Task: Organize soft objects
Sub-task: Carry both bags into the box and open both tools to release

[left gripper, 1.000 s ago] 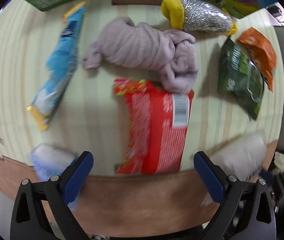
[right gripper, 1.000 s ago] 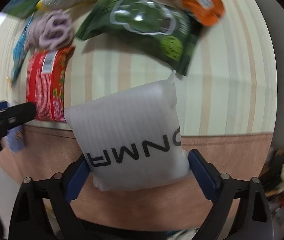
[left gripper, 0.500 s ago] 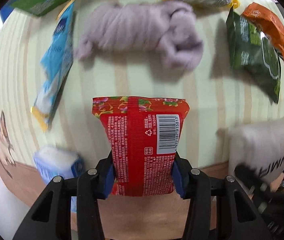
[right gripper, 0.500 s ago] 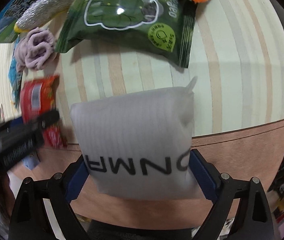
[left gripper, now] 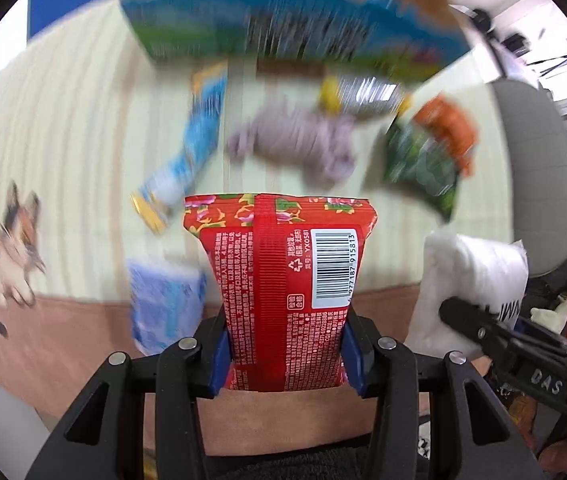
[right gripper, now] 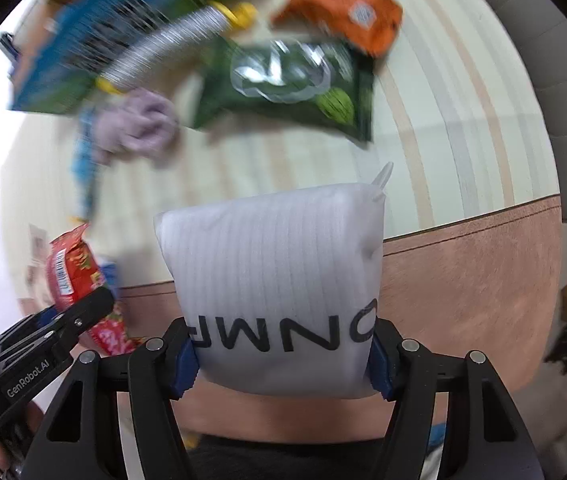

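The left gripper [left gripper: 285,360] fingers clamp a red packet [left gripper: 283,280] with a white barcode label, raised above the striped worktop [left gripper: 63,140]. The right gripper [right gripper: 281,360] fingers pinch a ribbed white foam pouch [right gripper: 275,280] with black lettering.

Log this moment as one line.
left gripper: shut on red packet | right gripper: shut on white pouch | both lifted off table | background blurred
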